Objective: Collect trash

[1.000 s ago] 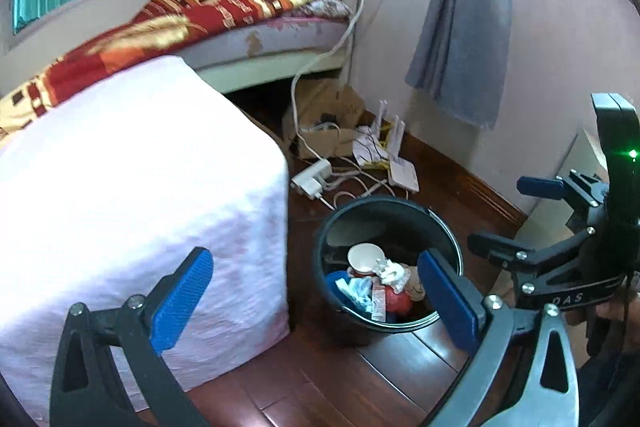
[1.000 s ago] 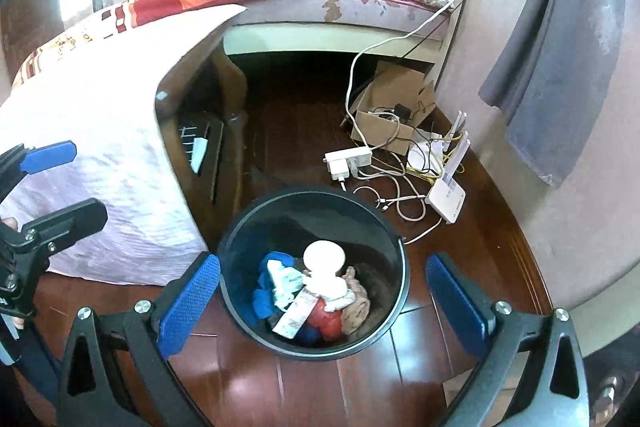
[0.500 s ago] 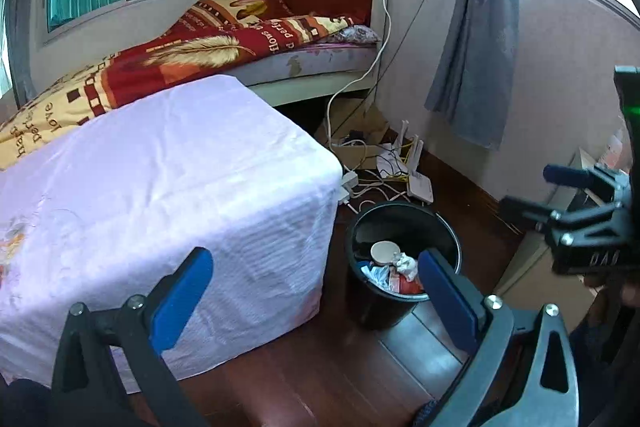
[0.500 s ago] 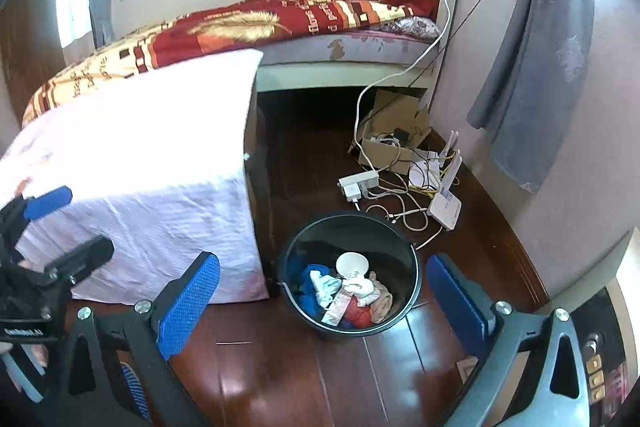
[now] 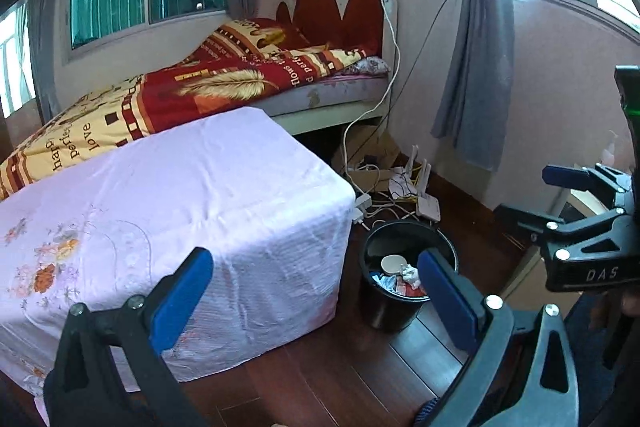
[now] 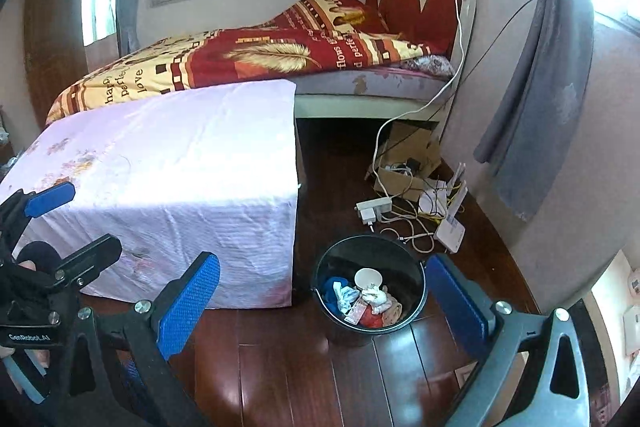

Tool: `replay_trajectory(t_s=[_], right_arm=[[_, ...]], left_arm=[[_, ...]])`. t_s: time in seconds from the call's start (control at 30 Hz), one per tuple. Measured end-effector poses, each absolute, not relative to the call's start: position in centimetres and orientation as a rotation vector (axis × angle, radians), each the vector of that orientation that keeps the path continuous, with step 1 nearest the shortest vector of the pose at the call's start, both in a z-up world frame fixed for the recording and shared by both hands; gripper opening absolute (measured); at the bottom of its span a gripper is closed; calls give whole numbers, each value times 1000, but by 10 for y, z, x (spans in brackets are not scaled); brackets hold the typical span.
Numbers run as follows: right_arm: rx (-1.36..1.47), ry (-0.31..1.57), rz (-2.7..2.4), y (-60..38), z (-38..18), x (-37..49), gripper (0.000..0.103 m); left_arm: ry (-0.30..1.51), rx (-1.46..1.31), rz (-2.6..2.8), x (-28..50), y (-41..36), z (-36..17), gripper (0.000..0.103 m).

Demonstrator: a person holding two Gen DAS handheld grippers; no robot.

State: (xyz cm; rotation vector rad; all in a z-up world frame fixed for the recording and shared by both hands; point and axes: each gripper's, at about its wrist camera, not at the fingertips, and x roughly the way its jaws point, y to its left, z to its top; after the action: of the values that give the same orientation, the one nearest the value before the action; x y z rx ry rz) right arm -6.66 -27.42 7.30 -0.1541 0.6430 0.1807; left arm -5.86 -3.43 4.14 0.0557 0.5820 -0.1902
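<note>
A black round trash bin (image 5: 380, 307) stands on the wooden floor beside the covered table; it also shows in the right wrist view (image 6: 416, 263). It holds a white cup (image 6: 368, 277), crumpled tissue, blue cloth and red wrappers. My left gripper (image 5: 316, 301) is open and empty, raised well above the floor, left of the bin. My right gripper (image 6: 324, 307) is open and empty, high above the bin. The right gripper also shows at the right edge of the left wrist view (image 5: 536, 199), and the left gripper at the left edge of the right wrist view (image 6: 74, 219).
A table with a pale pink floral cloth (image 5: 160, 211) fills the left. A bed with a red and yellow blanket (image 5: 224, 87) stands behind. A power strip, cables (image 6: 376, 207), a white router (image 6: 450, 231) and a cardboard box (image 6: 404, 163) lie past the bin. Grey curtains hang right.
Both grippers have pulled up and back from the bin, which now looks smaller and farther. Both stay open and empty. The trash in the bin has not moved.
</note>
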Motion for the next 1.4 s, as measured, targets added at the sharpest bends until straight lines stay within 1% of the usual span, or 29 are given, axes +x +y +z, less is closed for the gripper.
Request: replay_trajectory(t_s=[0.3, 1.4], right_arm=[[-145, 594, 178, -275, 95, -81, 103], [-138, 594, 169, -283, 100, -81, 103]], left_arm=[[529, 42, -207, -66, -32, 54, 103], [505, 43, -231, -66, -34, 62, 103]])
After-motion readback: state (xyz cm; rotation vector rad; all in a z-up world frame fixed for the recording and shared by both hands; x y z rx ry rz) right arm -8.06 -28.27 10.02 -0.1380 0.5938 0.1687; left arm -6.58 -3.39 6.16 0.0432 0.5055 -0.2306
